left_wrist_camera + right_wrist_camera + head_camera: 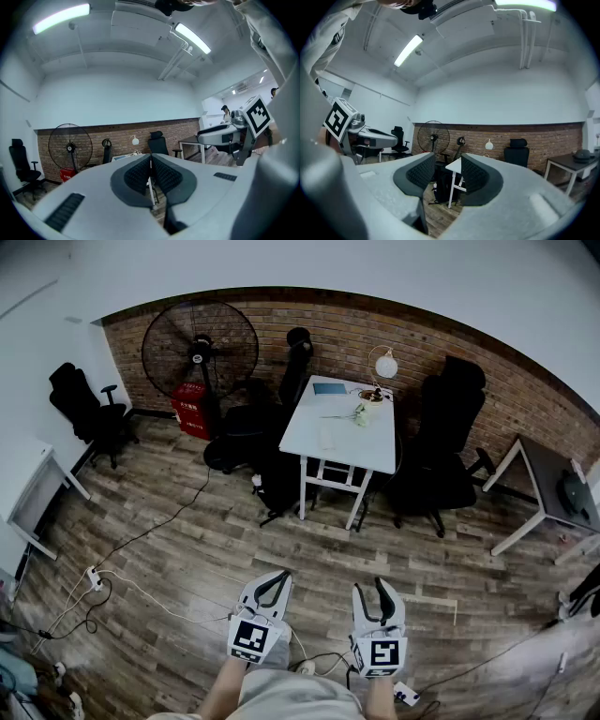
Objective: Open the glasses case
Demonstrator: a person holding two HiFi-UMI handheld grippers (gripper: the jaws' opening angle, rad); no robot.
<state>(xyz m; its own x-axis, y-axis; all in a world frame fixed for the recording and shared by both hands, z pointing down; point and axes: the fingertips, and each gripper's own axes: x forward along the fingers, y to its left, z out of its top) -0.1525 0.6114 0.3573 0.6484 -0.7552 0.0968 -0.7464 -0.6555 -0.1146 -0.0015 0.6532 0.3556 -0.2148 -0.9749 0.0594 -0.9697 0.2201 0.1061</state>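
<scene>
nearest, at the bottom edge of the head view: two forearms, and just beyond them the left gripper (271, 585) and the right gripper (371, 592), side by side, held about level over the wooden floor (169, 549). on the left, fingers (136, 177) shut pad against pad, with nothing caught between. on the right, fingers (417, 174) parted to a moderate gap, empty, with only the far room showing through. no contact with anything on either side. well apart from both, across the floor: a white desk (314, 427) near the brick wall (525, 399), carrying a round lamp (385, 364), a flat blue item (329, 388) and a few small things toward its far end. no glasses case to be picked out with certainty; most likely among those small things on the desk, but too small to tell from here. around the desk, dark office chairs (441, 446) and a big standing fan (200, 348); cables (150, 531) trailing over the floor on the left. step in hand, as a judgement: the very start, with the approach not yet made, the case untouched and presumably closed. next move calls for walking up to the desk, finding the case, then bringing both grippers down to it, probably one to pin the base steady and the other to catch the lid edge and lift. calls also for parting the left fingers first, useless for a hold while shut. worth minding the cables underfoot on the way.
</scene>
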